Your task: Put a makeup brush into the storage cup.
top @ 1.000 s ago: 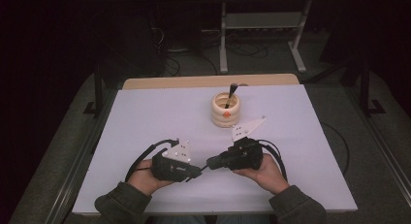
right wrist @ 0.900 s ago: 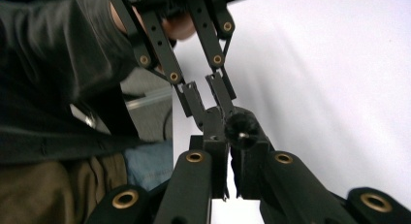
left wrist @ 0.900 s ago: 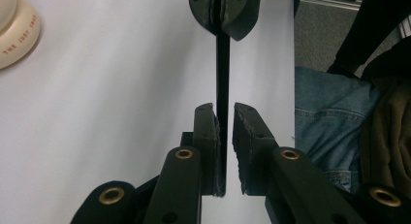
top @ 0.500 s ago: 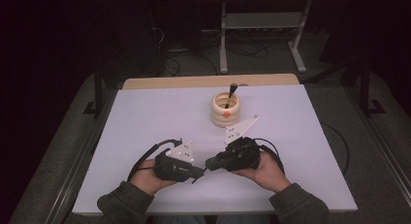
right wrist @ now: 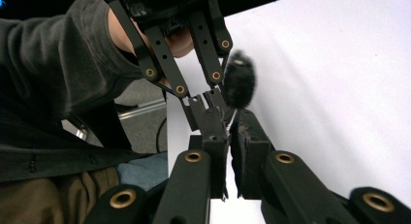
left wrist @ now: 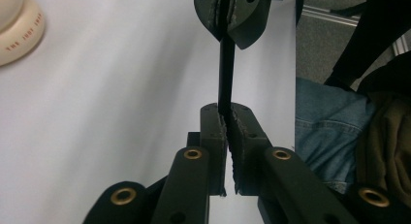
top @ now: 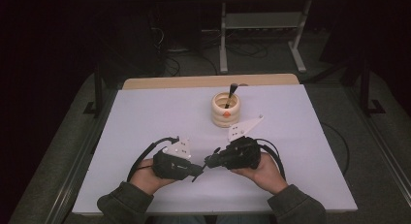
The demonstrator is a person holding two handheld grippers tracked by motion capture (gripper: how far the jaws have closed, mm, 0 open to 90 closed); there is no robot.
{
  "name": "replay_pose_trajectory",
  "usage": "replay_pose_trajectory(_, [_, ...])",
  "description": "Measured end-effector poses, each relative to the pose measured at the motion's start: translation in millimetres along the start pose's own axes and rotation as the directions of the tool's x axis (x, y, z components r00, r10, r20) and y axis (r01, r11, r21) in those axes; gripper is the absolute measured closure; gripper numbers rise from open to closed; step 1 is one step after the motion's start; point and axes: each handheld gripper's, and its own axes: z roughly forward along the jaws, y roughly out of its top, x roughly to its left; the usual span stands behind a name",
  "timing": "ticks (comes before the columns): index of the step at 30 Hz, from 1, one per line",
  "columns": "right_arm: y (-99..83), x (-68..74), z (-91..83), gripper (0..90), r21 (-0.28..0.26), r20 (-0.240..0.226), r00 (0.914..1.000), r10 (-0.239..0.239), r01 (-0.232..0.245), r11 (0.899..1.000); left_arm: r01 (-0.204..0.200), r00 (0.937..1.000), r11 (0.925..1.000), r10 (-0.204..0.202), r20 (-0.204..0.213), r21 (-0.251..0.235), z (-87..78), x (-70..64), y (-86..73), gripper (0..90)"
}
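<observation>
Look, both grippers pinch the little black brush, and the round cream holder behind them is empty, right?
Not quite. The round cream holder isn't empty: a dark stick-like tool stands in it, poking above the rim, as the high view shows. The rest holds: the left gripper and the right gripper both pinch the little black brush.

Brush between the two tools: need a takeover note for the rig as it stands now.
Left tool: shut on the black brush, low at the front of the table.
Right tool: tip to tip with the left, shut on the same brush.
Cream holder: mid-table, with a second brush standing in it.
Done: both tools grip the brush, clear of the table.
Left: probably one tool lets go to finish the handover. Which one is unclear.
</observation>
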Motion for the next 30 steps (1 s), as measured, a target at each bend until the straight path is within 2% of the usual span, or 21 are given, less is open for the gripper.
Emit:
replay_pose_trajectory(3, [0.1, -1.1, 0.1, 84.5, 0.019, 0.003, 1.0000, 0.006, -0.006, 1.000, 0.007, 0.9998, 0.9999, -0.007, -0.016, 0.008, 1.8, -1.0, -0.4, 76.4])
replay_pose_trajectory(13, [1.6, -7.8, -6.3, 84.6, 0.103, 0.087, 0.9960, 0.022, -0.031, 0.994, 0.022, 0.9988, 0.9997, -0.021, -0.044, 0.013, 1.6, 0.3, -7.5, 71.7])
replay_pose_trajectory(17, [2.3, -10.2, -9.2, 84.7, 0.105, 0.098, 0.9948, 0.028, -0.038, 0.994, 0.038, 0.9979, 0.9991, -0.037, -0.054, 0.020, 1.2, 0.7, -12.0, 70.4])
replay_pose_trajectory(23, [6.4, -15.4, -18.0, 84.6, 0.115, 0.133, 0.9903, 0.042, -0.057, 0.992, 0.037, 0.9967, 0.9992, -0.036, -0.073, 0.016, -1.4, 2.7, -17.5, 68.0])
replay_pose_trajectory(30, [7.5, -21.8, -23.7, 84.7, 0.108, 0.150, 0.9869, 0.061, -0.077, 0.991, 0.046, 0.9955, 0.9989, -0.045, -0.084, 0.009, -2.8, 3.7, -22.3, 66.8])
